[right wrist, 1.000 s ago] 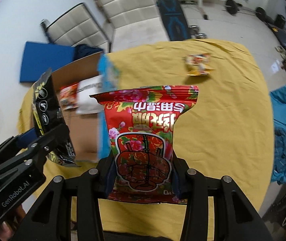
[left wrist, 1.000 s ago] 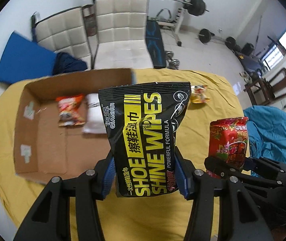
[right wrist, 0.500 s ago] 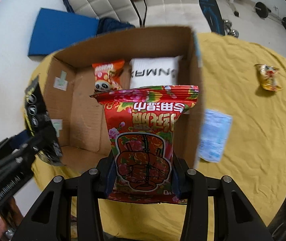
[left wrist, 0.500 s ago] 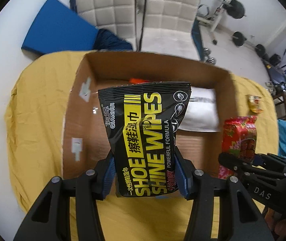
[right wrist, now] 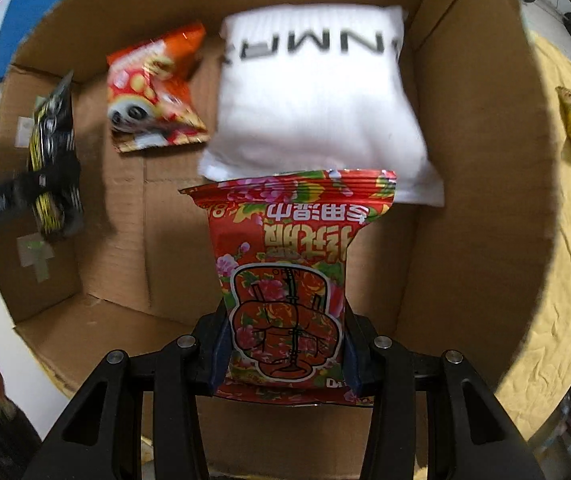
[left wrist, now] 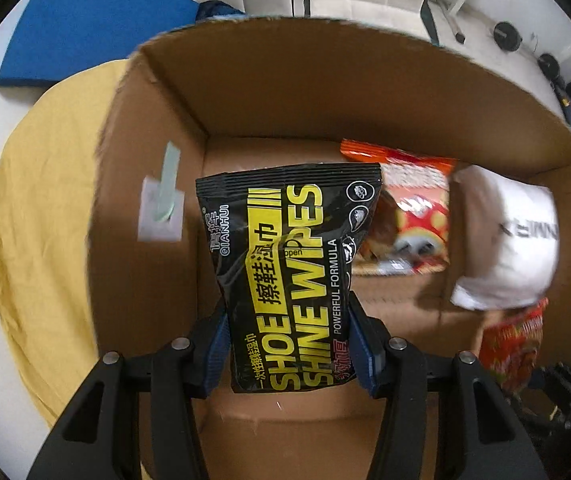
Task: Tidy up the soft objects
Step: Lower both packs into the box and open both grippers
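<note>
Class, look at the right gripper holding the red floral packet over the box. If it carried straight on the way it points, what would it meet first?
Probably the white pillow pack: it lies just beyond the red floral packet clamped in the right gripper, inside the cardboard box. Depth is unclear, so the box floor may come first.

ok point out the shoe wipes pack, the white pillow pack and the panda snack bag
shoe wipes pack (left wrist: 285,280), left wrist view, on the yellow lettering mid-pack
white pillow pack (right wrist: 317,96), right wrist view, on its plain white middle
panda snack bag (right wrist: 151,96), right wrist view, on its printed front
</note>
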Available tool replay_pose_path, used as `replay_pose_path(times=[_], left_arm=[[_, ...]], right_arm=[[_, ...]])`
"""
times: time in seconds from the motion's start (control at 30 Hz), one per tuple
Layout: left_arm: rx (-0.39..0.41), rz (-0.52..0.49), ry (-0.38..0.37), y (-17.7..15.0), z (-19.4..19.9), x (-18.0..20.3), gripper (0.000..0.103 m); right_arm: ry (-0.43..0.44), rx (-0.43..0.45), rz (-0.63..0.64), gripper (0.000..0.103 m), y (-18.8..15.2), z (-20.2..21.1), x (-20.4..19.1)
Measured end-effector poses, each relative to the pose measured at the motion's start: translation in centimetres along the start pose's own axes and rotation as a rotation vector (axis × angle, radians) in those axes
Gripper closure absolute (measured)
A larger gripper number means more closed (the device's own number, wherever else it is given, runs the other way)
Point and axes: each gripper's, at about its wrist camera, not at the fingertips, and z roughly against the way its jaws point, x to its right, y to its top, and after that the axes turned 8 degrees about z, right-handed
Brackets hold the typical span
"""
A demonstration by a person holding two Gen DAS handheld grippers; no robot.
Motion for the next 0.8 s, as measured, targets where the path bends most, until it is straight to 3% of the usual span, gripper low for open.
replay_pose_path(times=[0.5, 0.57, 0.63, 0.8], left_arm=[[-0.048, -0.018, 0.031, 3.1, -2.1, 1.1, 0.051], [-0.049, -0.008, 0.022, 3.3, -1.9, 1.2, 0.051], [-0.050, -0.002, 0.015, 3.5, -1.7, 1.1, 0.050], [-0.038, 0.015, 0.003, 3.6, -0.5, 0.8, 0.047]], right_arm=[[-0.034, -0.061, -0.025, 0.053, 1.1, -3.3, 0.0], [-0.041, -0.051, -0.022, 0.046, 1.2, -3.0, -0.2], [-0.043, -0.035, -0.022, 0.033, 1.1, -2.4, 0.0], [-0.042, -0.008, -0.016, 0.027, 1.7, -0.9, -0.4]])
